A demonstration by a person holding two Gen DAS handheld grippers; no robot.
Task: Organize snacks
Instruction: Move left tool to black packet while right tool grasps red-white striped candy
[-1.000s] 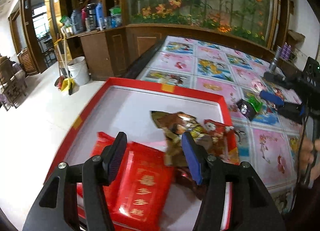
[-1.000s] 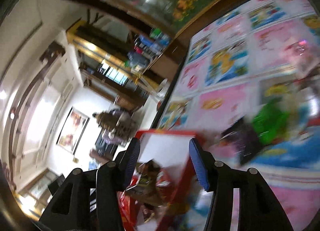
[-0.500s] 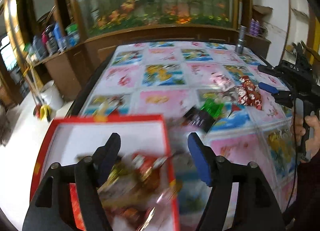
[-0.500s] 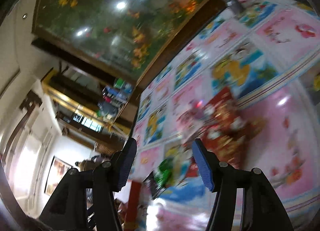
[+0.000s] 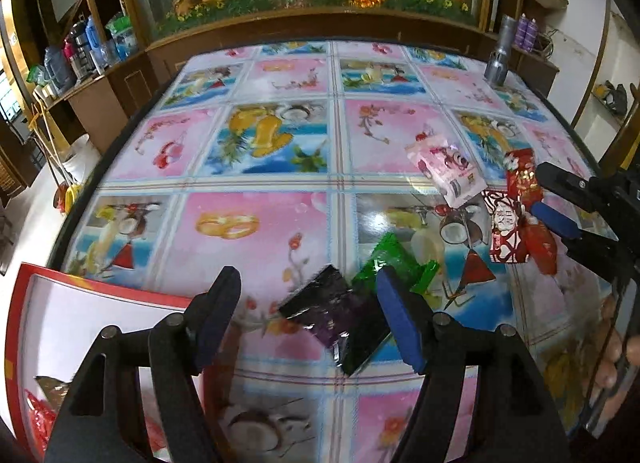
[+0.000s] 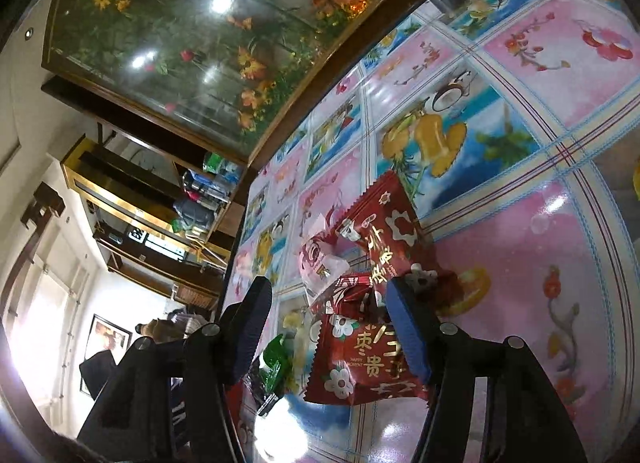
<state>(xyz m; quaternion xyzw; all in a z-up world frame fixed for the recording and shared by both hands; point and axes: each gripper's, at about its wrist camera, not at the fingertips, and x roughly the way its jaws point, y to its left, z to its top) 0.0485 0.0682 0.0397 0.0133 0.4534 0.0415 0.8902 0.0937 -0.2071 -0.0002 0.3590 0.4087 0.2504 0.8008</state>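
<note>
Snacks lie loose on the desk (image 5: pixel 256 223): black packet (image 5: pixel 336 315) w/ green packet (image 5: pixel 394 263) touching it, just ahead of left tongs (image 5: pixel 308 315), which are spread, nothing held. Pink packet (image 5: pixel 448 171) and red packets (image 5: pixel 508 231) sit farther right, near right tongs (image 6: pixel 328 327), also released, hovering over a red packet (image 6: pixel 360 367). Red tray (image 5: pixel 60 315) at desk's left edge holds more snacks.

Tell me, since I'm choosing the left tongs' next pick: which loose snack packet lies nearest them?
The dark purple packet, lying flat between the open left tongs. The green packet sits just beyond; the red packets lie by the right tongs.
</note>
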